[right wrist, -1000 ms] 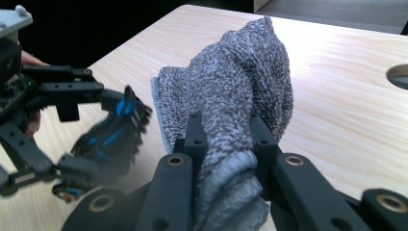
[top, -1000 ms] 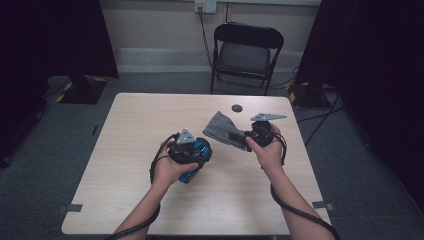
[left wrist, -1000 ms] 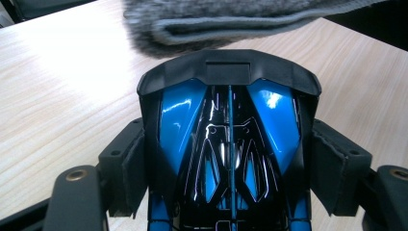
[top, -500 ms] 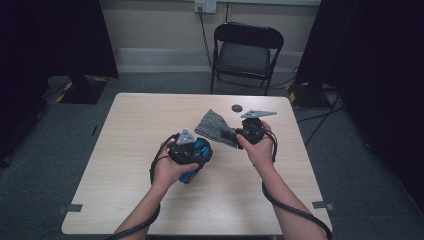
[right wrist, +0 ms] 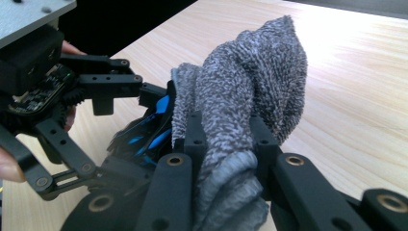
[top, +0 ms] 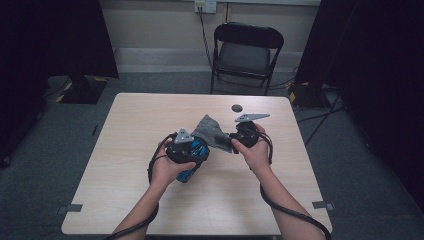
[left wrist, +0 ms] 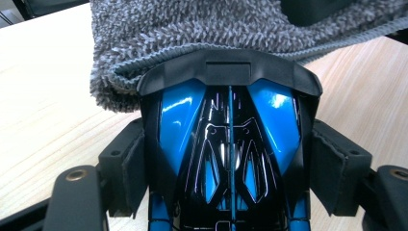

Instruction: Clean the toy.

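**Two tools at mid-worktop: blue-and-black toy car in the left, grey cloth in the right**

Left tool [top: 192, 150] — held just left of the worktop's middle in the high view, jaws spread wide. A glossy blue-and-black toy car [left wrist: 230, 144] sits between them; in the left gripper view the pads [left wrist: 132, 171] press against both flanks of the body, so the car is gripped, not merely lying in the gap. In the high view part of its blue body shows beneath the person's left hand [top: 170, 167].

Right tool [right wrist: 226, 144] — jaws nearly closed, pinched on a bunched fold of grey terry cloth [right wrist: 250, 91]. In the right gripper view the fabric rises as a thick roll out of the jaws and slumps over toward the car.

Cloth and car — touching. The left gripper view has the cloth's stitched edge draped over the black end of the car, with the rest of the fabric beyond. From above, the cloth spans the short gap between the two tools.

Surroundings — pale wood-grain worktop [top: 125, 200]; a small dark round object [top: 237, 107] lies near its far edge, well apart from the hands. A black folding chair [top: 247, 52] stands behind the worktop. The right hand [top: 255, 150] sits just right of centre.
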{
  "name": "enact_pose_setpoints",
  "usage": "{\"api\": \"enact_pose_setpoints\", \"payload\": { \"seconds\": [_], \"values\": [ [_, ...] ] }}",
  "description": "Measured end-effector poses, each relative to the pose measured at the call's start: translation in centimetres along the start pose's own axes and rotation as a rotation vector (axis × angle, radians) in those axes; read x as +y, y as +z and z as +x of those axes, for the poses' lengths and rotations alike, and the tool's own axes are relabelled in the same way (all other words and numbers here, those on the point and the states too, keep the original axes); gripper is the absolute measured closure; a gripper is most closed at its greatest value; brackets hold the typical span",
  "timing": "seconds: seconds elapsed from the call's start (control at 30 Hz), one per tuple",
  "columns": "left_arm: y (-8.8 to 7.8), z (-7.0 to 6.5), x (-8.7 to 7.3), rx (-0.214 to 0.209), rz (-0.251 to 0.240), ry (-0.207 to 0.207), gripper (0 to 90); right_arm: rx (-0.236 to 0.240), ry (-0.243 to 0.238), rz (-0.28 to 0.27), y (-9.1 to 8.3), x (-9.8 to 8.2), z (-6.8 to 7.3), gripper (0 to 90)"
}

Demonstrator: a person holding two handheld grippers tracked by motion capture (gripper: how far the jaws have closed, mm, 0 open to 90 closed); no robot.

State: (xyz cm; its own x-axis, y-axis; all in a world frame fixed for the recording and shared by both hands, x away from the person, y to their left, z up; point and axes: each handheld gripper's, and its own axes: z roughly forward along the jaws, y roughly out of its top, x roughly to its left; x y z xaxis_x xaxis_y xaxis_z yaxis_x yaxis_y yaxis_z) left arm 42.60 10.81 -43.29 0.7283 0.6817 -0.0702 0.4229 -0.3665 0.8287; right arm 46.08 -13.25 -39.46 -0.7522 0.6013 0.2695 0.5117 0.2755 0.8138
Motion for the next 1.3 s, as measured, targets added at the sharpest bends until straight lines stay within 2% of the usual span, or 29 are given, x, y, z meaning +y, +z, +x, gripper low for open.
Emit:
{"api": "enact_pose_setpoints", "payload": {
  "seconds": [0.27,0.77,0.97,1.3],
  "values": [
    [-0.2,0.4,-0.1,0.009,0.002,-0.005,25.6,0.031,-0.018,0.028,0.1,-0.4,0.3,75.0],
    [-0.4,1.3,-0.6,0.040,0.008,-0.027,25.6,0.077,-0.037,0.009,-0.9,-1.4,0.6,75.0],
    [-0.5,1.6,-0.7,0.050,0.008,-0.037,25.6,0.102,-0.046,0.018,-1.0,-2.5,0.9,75.0],
    [-0.6,2.0,-0.8,0.069,0.014,-0.038,25.6,0.112,-0.044,0.009,-1.5,-3.7,0.5,74.9]
  ]
}}
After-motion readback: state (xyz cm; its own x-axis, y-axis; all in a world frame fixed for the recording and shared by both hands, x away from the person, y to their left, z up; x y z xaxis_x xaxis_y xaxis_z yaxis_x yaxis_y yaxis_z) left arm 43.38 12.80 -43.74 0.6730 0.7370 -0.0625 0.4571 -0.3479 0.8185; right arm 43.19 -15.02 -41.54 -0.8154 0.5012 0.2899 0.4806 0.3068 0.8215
